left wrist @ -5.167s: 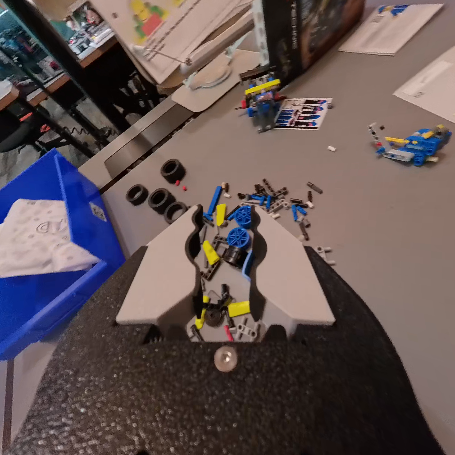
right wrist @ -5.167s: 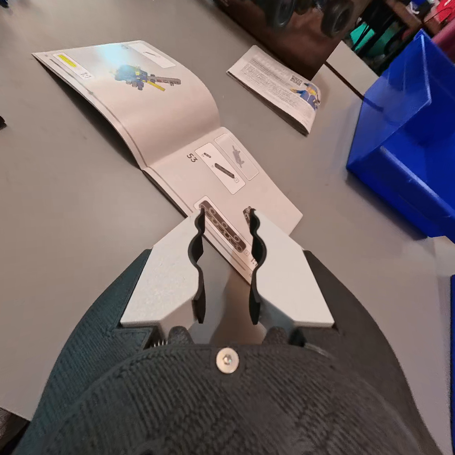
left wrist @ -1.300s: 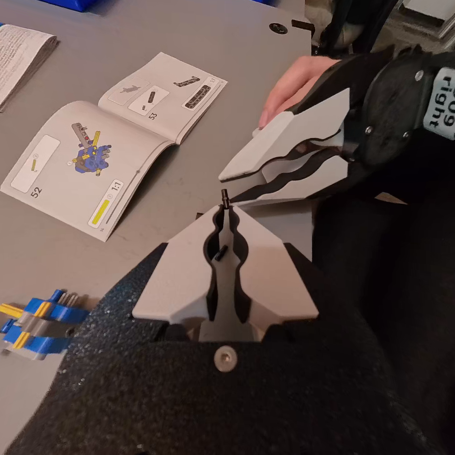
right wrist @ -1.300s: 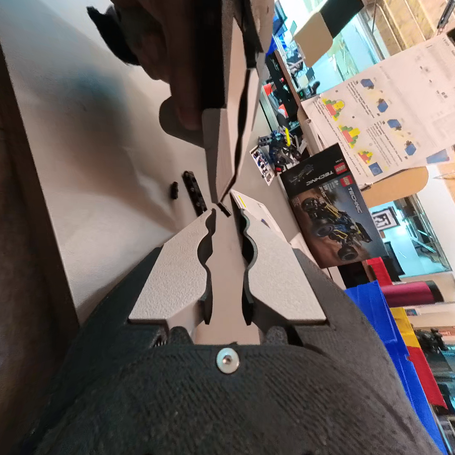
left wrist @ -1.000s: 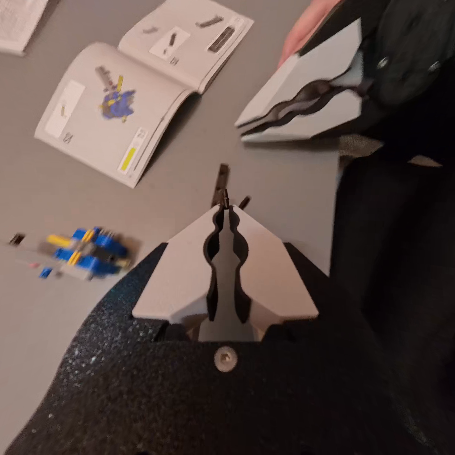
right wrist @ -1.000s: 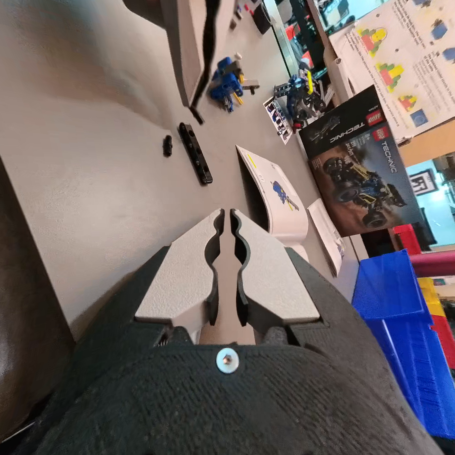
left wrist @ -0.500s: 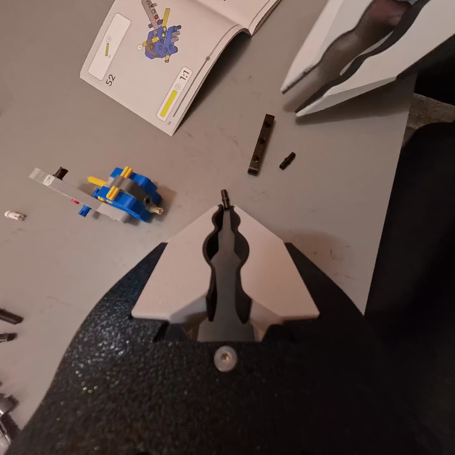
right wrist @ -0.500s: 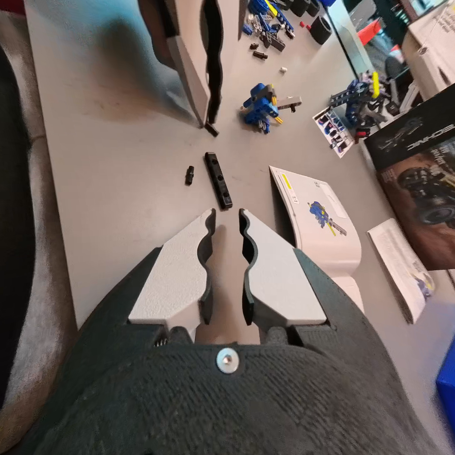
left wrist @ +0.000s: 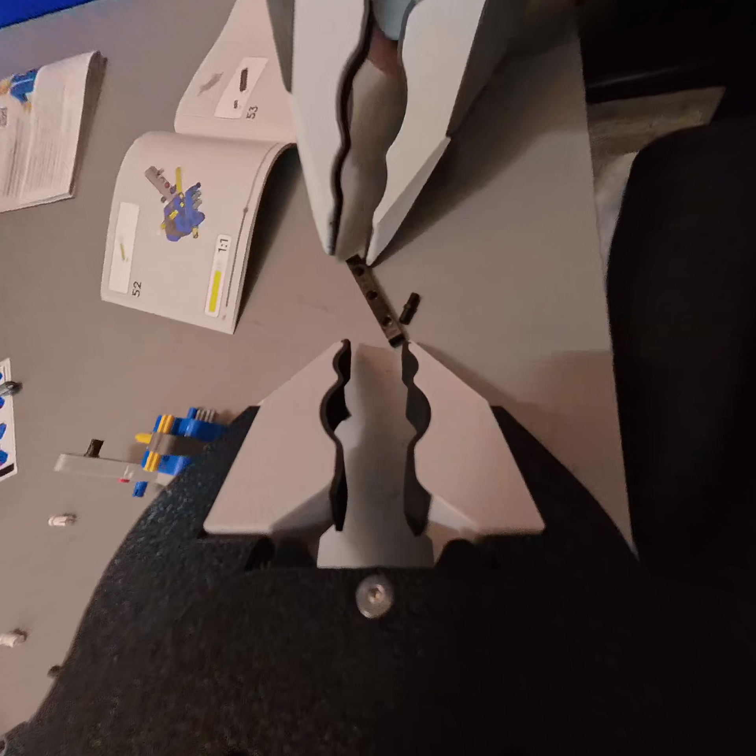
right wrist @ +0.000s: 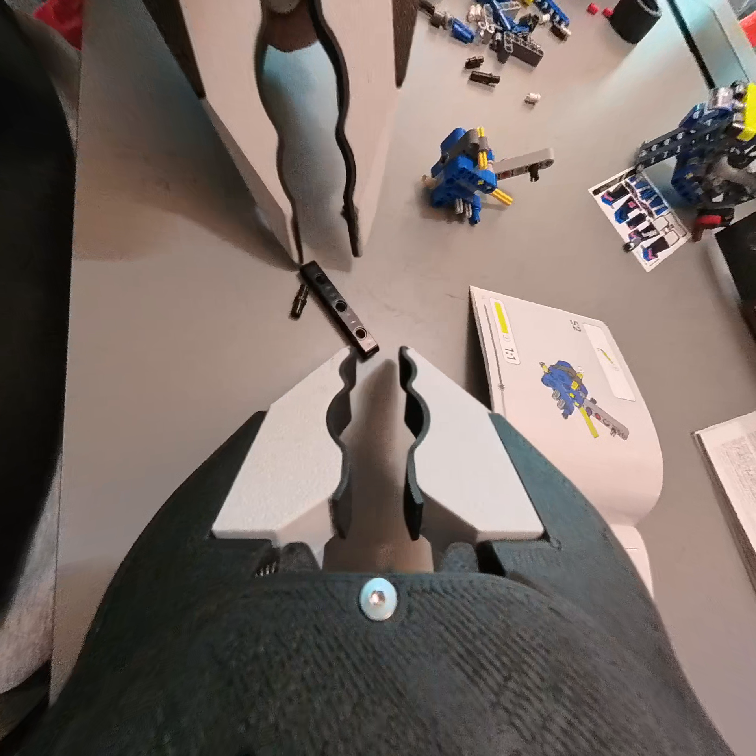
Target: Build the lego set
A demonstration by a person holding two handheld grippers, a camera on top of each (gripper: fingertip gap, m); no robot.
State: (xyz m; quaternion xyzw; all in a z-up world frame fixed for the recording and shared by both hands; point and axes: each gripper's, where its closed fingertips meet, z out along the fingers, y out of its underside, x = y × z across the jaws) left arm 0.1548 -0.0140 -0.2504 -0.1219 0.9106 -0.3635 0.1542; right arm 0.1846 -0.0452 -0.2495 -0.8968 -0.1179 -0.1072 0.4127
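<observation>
A black beam with holes [left wrist: 374, 300] lies flat on the grey table, with a small black pin [left wrist: 410, 303] beside it. My left gripper [left wrist: 375, 344] is open and empty, its tips at one end of the beam. My right gripper [right wrist: 374, 351] is open and empty at the other end of the beam [right wrist: 339, 311], with the pin [right wrist: 299, 307] to the left. Each gripper shows in the other's view: the right [left wrist: 352, 254], the left [right wrist: 325, 255]. A blue, yellow and grey sub-assembly [right wrist: 466, 176] sits farther off and also shows in the left wrist view [left wrist: 176, 446].
An open instruction booklet [right wrist: 564, 401] lies to the right of the beam. A sticker sheet [right wrist: 638, 221] and a larger blue build [right wrist: 716, 151] are at the far right. A pile of loose parts [right wrist: 511, 24] and a black tyre [right wrist: 634, 16] lie at the back. The table edge runs close by [left wrist: 601, 286]. My right fingertips sit around 5 cm from my left ones. Left tips and right tips are each some 30 cm from the larger blue build [right wrist: 716, 151].
My left gripper has opened, and the small black pin held in its tips no longer shows there. Both grippers have moved in to opposite ends of the black beam.
</observation>
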